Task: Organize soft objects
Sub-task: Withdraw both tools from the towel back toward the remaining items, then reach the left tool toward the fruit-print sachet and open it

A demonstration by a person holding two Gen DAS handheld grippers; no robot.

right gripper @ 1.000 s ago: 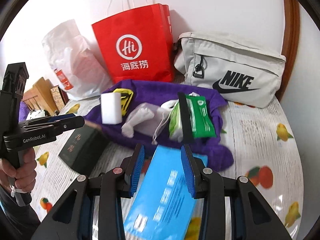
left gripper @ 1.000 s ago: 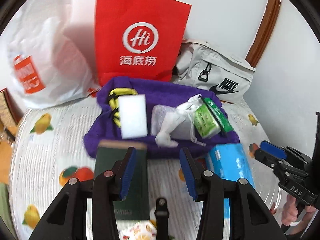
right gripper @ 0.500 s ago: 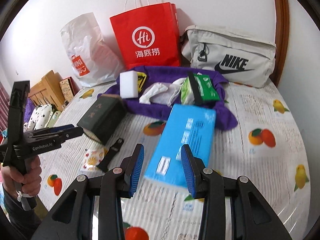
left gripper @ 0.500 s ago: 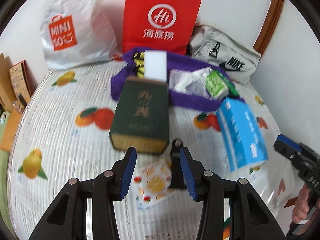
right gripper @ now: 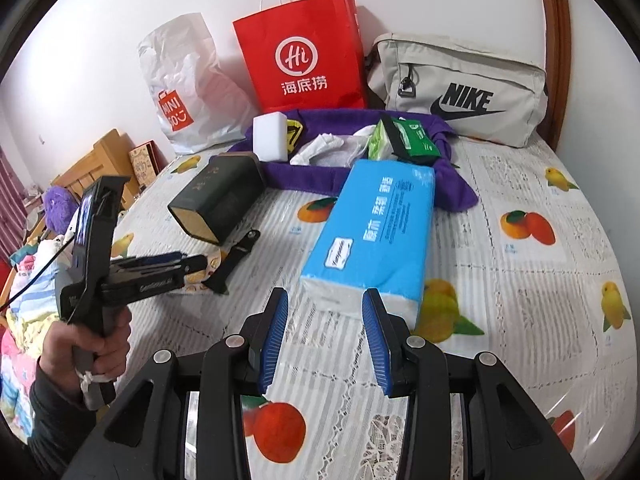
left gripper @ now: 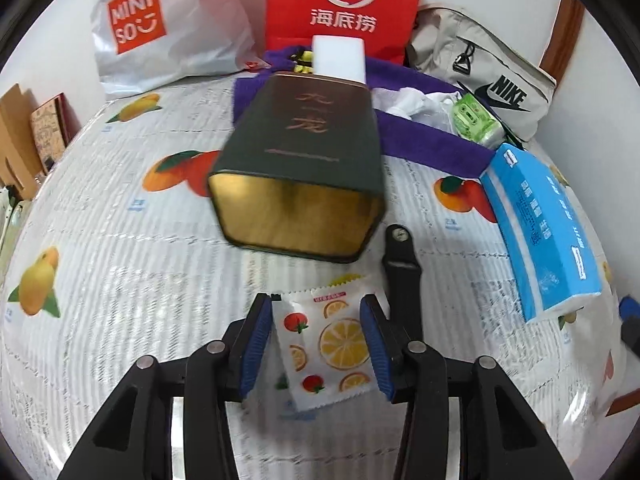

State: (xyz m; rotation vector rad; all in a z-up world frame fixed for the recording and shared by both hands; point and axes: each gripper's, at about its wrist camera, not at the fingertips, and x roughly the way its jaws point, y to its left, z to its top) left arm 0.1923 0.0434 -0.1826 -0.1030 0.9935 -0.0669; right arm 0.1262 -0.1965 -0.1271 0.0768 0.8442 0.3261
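Note:
My left gripper point(left gripper: 317, 340) is open, its fingers either side of a small fruit-printed wipe packet point(left gripper: 326, 342) lying on the table. A purple towel point(left gripper: 424, 136) at the back holds a white sponge point(left gripper: 339, 58), a white mesh pouch point(left gripper: 416, 104) and a green tissue pack point(left gripper: 476, 120). My right gripper point(right gripper: 325, 340) is open and empty, just short of the near end of a blue tissue pack point(right gripper: 378, 232). The left gripper point(right gripper: 160, 270) also shows in the right wrist view.
A dark green box point(left gripper: 304, 160) lies on its side ahead of the left gripper, a black strap point(left gripper: 402, 272) beside it. A red paper bag point(right gripper: 304, 52), a white Miniso bag point(right gripper: 188, 88) and a grey Nike bag point(right gripper: 460, 88) stand against the wall.
Both grippers have pulled back toward the near side of the table. The left one has come down over the fruit-printed packet. The right one has backed off the blue tissue pack.

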